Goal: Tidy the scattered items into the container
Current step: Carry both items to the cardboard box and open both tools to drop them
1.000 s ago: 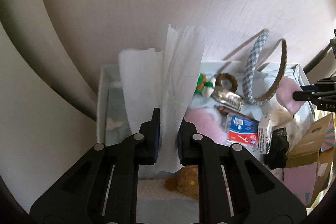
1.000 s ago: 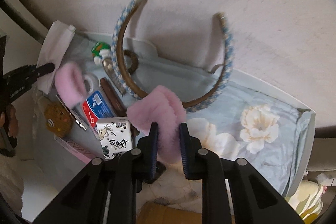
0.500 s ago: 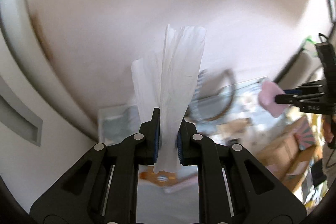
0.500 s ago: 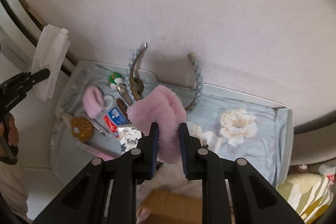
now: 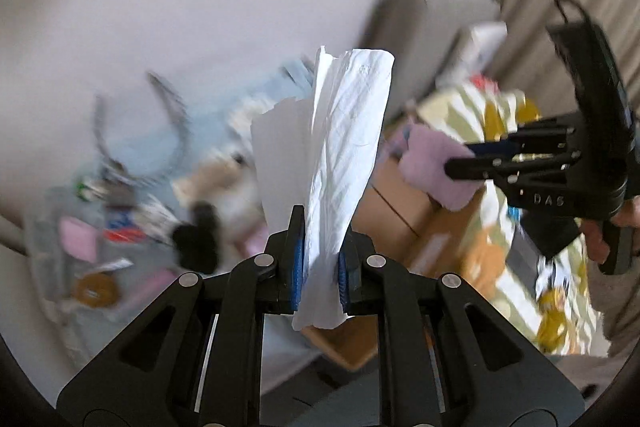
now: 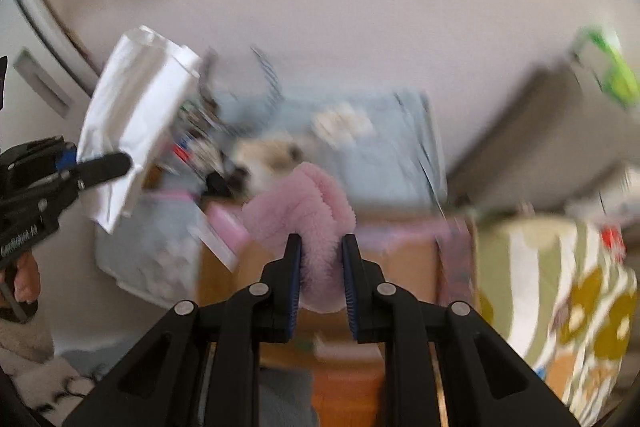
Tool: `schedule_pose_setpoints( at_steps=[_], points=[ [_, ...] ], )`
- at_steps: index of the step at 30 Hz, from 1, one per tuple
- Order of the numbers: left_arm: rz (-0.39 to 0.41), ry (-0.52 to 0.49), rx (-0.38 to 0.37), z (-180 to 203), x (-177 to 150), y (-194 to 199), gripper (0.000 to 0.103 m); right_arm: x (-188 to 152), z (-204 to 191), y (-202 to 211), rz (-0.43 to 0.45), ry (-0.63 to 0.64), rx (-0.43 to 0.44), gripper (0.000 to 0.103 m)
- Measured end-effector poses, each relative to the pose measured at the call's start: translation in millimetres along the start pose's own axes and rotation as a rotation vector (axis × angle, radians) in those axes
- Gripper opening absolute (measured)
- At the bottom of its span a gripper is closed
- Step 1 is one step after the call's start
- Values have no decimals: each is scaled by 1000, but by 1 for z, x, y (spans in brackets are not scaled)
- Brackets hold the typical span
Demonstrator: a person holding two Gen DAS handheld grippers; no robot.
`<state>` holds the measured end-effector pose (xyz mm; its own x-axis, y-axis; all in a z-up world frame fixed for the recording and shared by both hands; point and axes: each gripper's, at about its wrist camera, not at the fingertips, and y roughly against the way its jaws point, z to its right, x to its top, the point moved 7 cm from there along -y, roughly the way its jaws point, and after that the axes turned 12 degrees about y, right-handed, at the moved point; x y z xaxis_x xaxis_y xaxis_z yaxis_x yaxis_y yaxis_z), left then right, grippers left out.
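White creased tissue (image 5: 336, 163) clamped in left gripper (image 5: 320, 263); fluffy pink scrunchie (image 6: 304, 207) pinched by right gripper (image 6: 322, 259).

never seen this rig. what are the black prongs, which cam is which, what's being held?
No robot here: a person holds a two-finger gripper in each hand, with a fisheye camera on each looking along its fingers. The black prongs at the bottom are those fingers.

The left wrist view shows the left gripper shut on a white tissue. The right gripper shows at the right edge there.

The right wrist view shows the right gripper shut on a pink fluffy item.

Both views are motion-blurred. Beyond lie a blue floral cloth with small clutter and a cardboard box.
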<state>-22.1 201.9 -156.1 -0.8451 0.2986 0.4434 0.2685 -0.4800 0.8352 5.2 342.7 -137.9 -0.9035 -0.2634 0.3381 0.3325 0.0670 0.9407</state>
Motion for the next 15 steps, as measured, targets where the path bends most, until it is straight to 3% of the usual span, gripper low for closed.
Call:
schedule_pose_setpoints(
  at_steps=[6, 15],
  points=[
    [-106, -63, 67, 29, -38, -73, 12, -46, 28, -42, -72, -52, 3, 18],
    [-185, -62, 125, 35, -71, -103, 12, -74, 33, -84, -141, -17, 24, 18]
  ],
)
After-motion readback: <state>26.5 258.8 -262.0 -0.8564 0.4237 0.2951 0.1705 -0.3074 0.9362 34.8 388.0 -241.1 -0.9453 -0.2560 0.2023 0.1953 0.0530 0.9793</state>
